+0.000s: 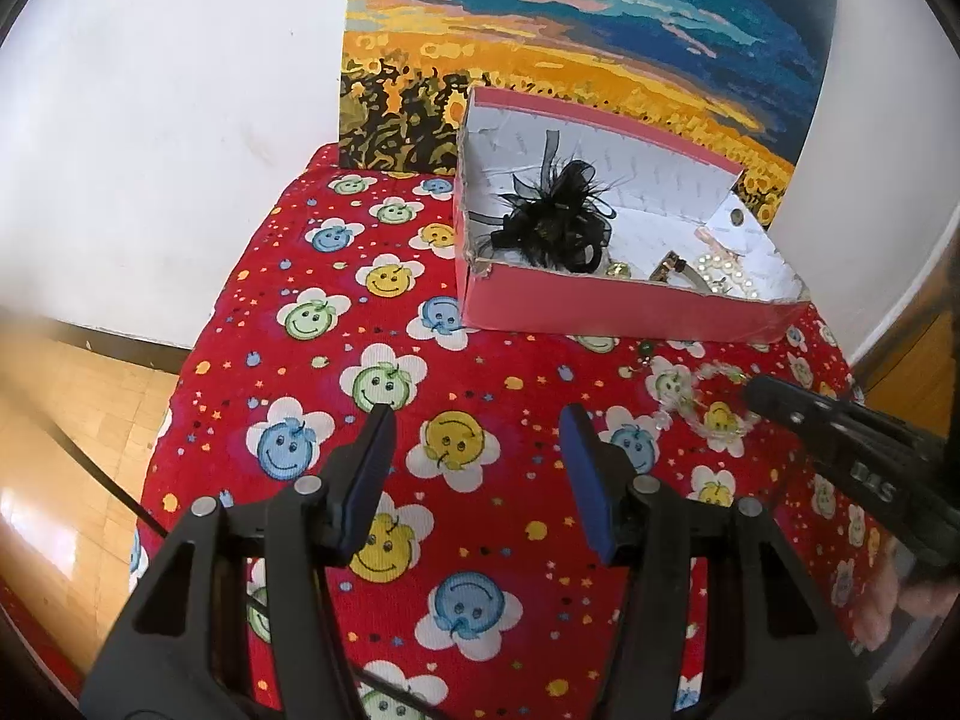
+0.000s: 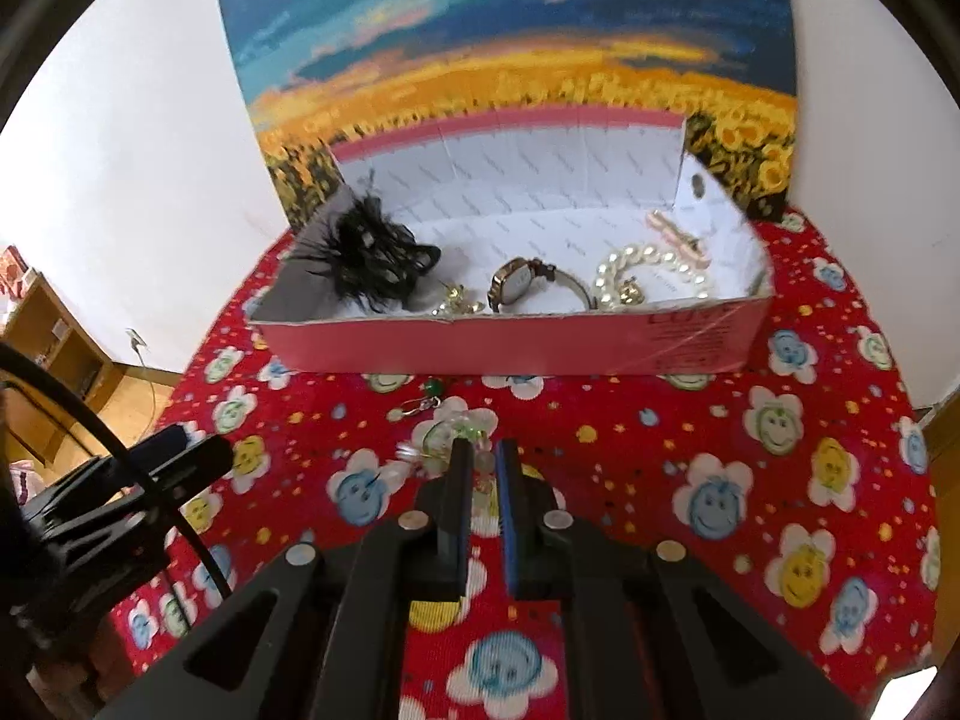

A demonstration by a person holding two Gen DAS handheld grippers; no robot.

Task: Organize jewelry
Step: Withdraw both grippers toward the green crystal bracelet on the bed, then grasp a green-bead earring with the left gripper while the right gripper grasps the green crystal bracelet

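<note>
Right gripper: black with blue pads, jaws nearly together, pinching the clear glass-bead bracelet that lies on the cloth just before the box's front wall; grip looks made, lift not yet evident.
Left gripper: wide apart, holding nothing, hovering over bare cloth nearer the table's left edge.
Already stowed: black feathered hair ornament at the left end of the pink cardboard box; gold-cased wristwatch mid-box by the front wall; white pearl bracelet and pale pink hair clip toward the right end; small gold trinkets beside the watch.
Still outside: the clear bracelet, plus a green-bead earring on the red smiley-flower tablecloth, just in front of the box.
Progress: judged mostly done; two loose pieces left to box, bracelet likely next.
</note>
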